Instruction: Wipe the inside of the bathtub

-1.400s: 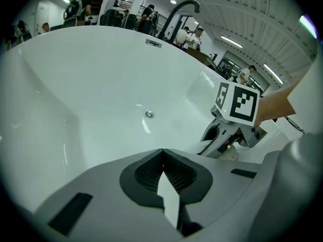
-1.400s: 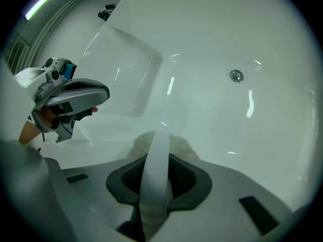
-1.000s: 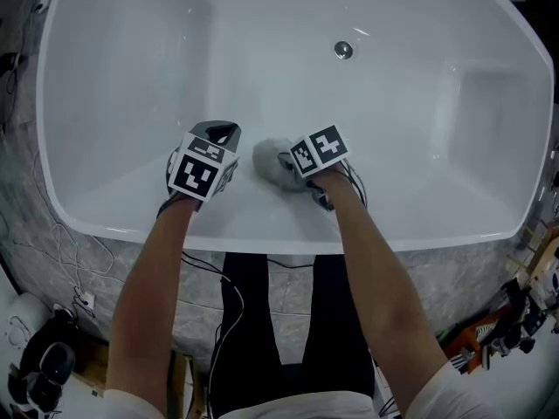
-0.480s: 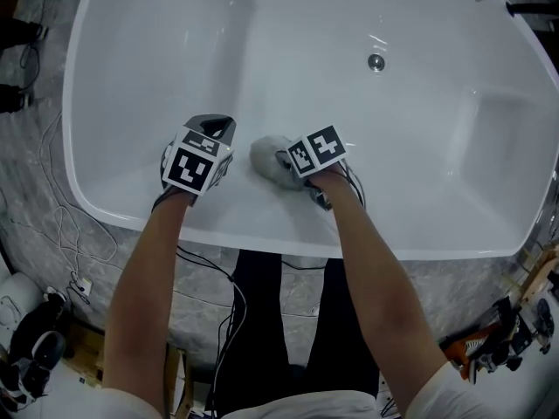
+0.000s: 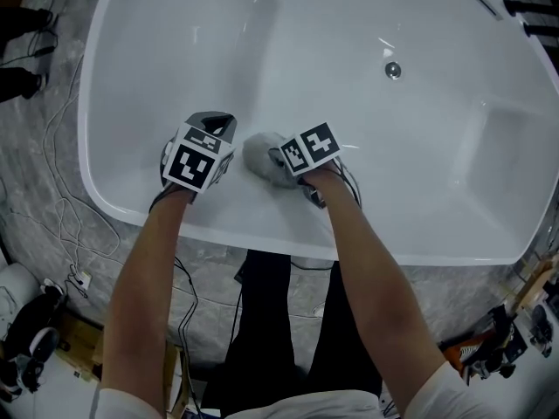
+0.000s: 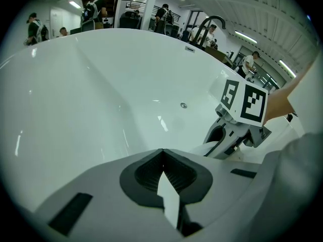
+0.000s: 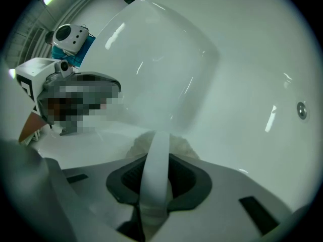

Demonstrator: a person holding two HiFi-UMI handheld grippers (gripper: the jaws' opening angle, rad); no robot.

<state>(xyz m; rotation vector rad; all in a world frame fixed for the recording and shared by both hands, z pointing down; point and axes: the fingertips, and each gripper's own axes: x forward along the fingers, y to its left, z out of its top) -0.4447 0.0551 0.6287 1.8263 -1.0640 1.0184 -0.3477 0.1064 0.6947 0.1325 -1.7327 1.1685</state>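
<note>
The white bathtub (image 5: 288, 241) fills the head view, its drain (image 5: 394, 71) at the upper right. My right gripper (image 5: 278, 160) is shut on a grey cloth (image 5: 258, 157) that presses against the tub's near inner wall. In the right gripper view the cloth (image 7: 181, 145) bunches just beyond the jaws (image 7: 159, 147). My left gripper (image 5: 220, 129) rests beside it on the left, a little apart from the cloth. It is shut, with nothing between its fingers (image 6: 162, 158). The left gripper view shows the right gripper's marker cube (image 6: 245, 100) and the drain (image 6: 183, 105).
A faucet fitting (image 5: 522, 7) sits on the far right rim. Cables (image 5: 65, 225) trail over the grey tiled floor at the left, with shoes (image 5: 22, 356) at the lower left and tools (image 5: 498, 343) at the lower right. People (image 6: 93, 9) stand in the background beyond the tub.
Both grippers and the cloth have slid left along the tub's near wall, away from the drain. The head view has turned with them.
</note>
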